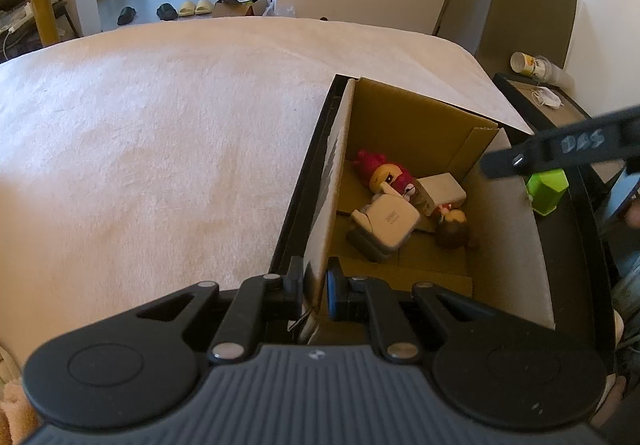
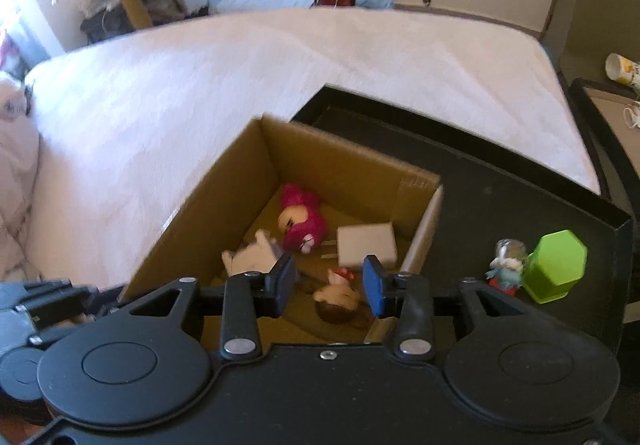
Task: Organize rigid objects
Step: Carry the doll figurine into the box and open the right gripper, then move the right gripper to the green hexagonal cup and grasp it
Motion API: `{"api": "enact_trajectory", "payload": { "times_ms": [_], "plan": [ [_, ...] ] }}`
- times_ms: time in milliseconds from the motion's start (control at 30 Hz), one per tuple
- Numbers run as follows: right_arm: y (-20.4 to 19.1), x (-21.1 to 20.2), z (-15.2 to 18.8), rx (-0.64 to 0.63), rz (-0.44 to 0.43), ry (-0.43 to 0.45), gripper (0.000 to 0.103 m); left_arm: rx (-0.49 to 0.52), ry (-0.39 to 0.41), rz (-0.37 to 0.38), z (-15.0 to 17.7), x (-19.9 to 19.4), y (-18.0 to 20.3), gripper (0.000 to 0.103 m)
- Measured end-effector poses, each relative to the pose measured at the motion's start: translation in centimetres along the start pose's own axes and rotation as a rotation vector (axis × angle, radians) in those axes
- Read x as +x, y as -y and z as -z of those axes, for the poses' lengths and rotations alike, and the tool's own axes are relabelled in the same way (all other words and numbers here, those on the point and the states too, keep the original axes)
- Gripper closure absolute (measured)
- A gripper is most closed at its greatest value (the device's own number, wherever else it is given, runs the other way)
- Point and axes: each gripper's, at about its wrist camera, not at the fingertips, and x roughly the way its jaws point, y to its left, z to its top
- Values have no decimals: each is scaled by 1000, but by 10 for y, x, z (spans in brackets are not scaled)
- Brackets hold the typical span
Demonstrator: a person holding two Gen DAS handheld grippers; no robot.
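Observation:
A brown cardboard box [image 1: 424,117] [image 2: 340,161] stands on a black table [image 2: 520,197]. Inside lie a pink-haired doll [image 1: 384,171] [image 2: 300,223], a white box [image 1: 440,189] [image 2: 366,245], a white charger [image 1: 390,221] [image 2: 256,257] and a brown-haired doll [image 1: 454,229] [image 2: 340,303]. My left gripper [image 1: 316,287] is shut on the box's near left wall. My right gripper [image 2: 330,281] is open and empty above the box, over the brown-haired doll. A green hexagonal container [image 1: 546,191] [image 2: 554,271] and a small figurine [image 2: 506,265] stand on the table right of the box.
A bed with a pale pink blanket [image 1: 160,125] [image 2: 200,85] lies left of and behind the table. A side table with a paper cup [image 1: 528,63] and a mask [image 1: 548,97] stands at the right. Large cardboard sheets lean on the wall.

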Motion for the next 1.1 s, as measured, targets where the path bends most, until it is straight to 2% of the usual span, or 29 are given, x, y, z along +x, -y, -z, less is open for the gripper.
{"api": "enact_trajectory", "payload": {
  "times_ms": [233, 467, 700, 800, 933, 1100],
  "plan": [
    [30, -26, -1, 20, 24, 38, 63, 4, 0, -7, -1, 1, 1, 93],
    [58, -31, 11, 32, 62, 25, 60, 18, 0, -19, 0, 1, 5, 93],
    [84, -33, 21, 56, 90, 10, 50, 26, -5, -31, -1, 2, 6, 93],
    [95, -33, 22, 95, 57, 4, 48, 32, -5, -36, 0, 2, 7, 93],
    [103, -30, 23, 73, 101, 12, 43, 35, -8, -41, 0, 3, 8, 93],
    [119, -18, 24, 110, 145, 15, 37, 36, -11, -44, 0, 4, 9, 93]
  ]
}}
